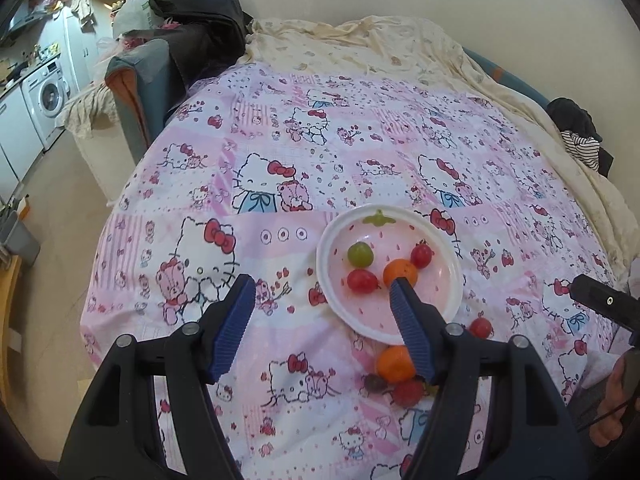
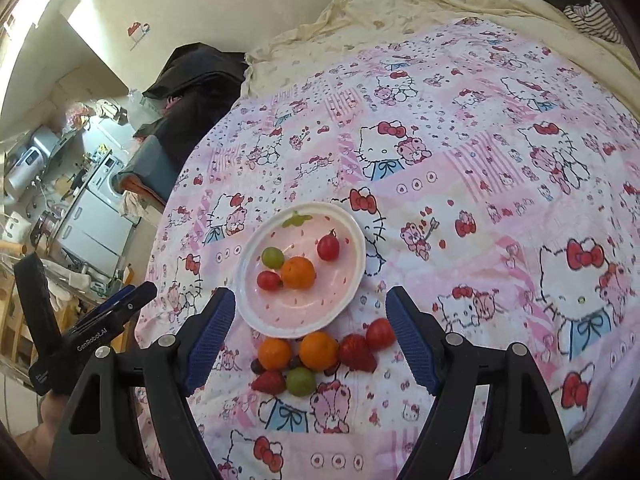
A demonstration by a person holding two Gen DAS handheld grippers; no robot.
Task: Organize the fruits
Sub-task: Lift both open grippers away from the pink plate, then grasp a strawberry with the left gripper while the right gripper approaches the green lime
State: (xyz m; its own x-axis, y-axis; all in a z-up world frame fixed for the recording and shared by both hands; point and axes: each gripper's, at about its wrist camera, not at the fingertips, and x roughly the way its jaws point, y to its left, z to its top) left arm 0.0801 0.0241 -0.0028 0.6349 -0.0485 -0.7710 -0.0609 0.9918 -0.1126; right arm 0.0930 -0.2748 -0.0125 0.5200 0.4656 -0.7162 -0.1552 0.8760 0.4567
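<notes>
Four fruits point(image 2: 298, 272) in plate point(image 2: 344, 300)

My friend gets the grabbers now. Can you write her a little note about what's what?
Left gripper: open, empty.
Right gripper: open, empty, above the loose fruit.
Plate on the bedspread holds an orange, a green grape and two small red fruits.
Left to move: the pile in front of the plate, including two oranges, strawberries, another green grape and a dark grape.
</notes>
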